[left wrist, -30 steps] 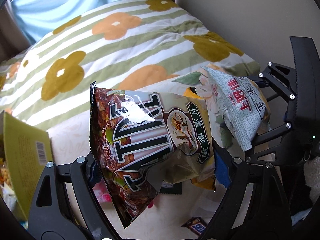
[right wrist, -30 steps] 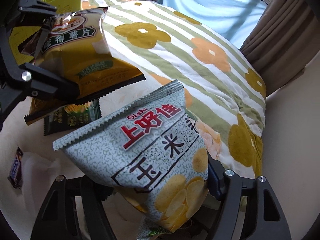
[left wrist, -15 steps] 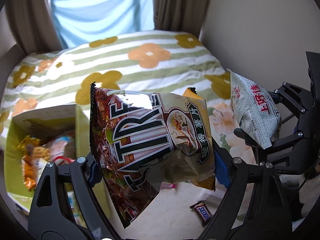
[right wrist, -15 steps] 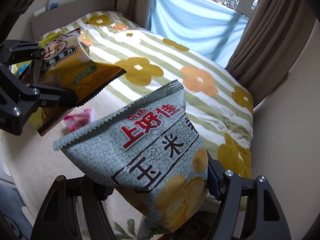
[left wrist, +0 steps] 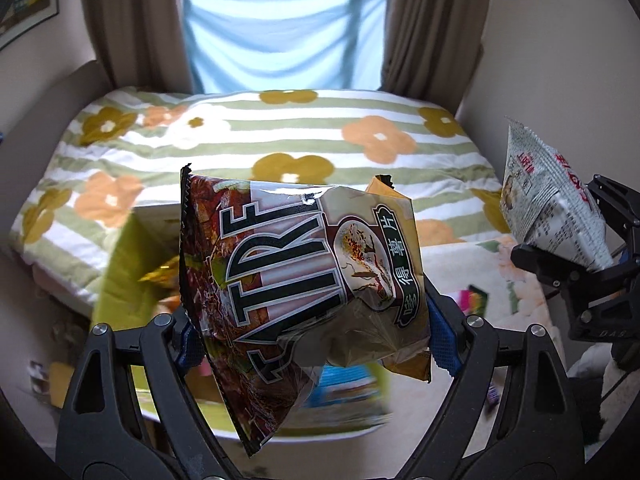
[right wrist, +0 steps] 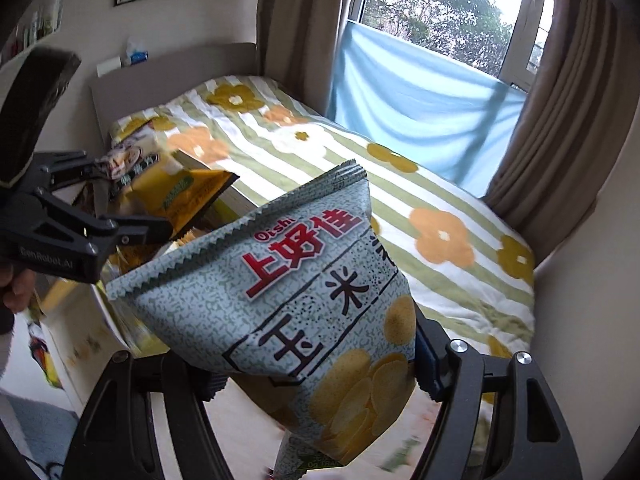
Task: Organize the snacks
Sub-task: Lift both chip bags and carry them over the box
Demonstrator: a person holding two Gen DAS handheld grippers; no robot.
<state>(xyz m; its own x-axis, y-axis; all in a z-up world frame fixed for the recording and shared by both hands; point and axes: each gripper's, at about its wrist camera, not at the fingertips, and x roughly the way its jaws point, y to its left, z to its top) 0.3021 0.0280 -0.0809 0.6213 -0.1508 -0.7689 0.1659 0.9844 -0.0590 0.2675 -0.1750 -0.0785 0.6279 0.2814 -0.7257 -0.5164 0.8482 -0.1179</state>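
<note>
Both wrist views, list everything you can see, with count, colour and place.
brown chip bag: one, brown and gold, clamped in left tongs
corn chip bag: one, pale green, red lettering, clamped in right tongs
box: one, yellow-green, open, behind the brown bag
quilt: one, green-striped, orange flowers, on bed
curtains: brown, beside window
cloth: one, blue, across window
left tongs: black, blue pads
right tongs: black
hand: one, left edge

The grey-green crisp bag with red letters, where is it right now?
The grey-green crisp bag is up in the air, clamped in the right gripper above the flowery striped bed, with the brown and gold crisp bag to its left.
</note>
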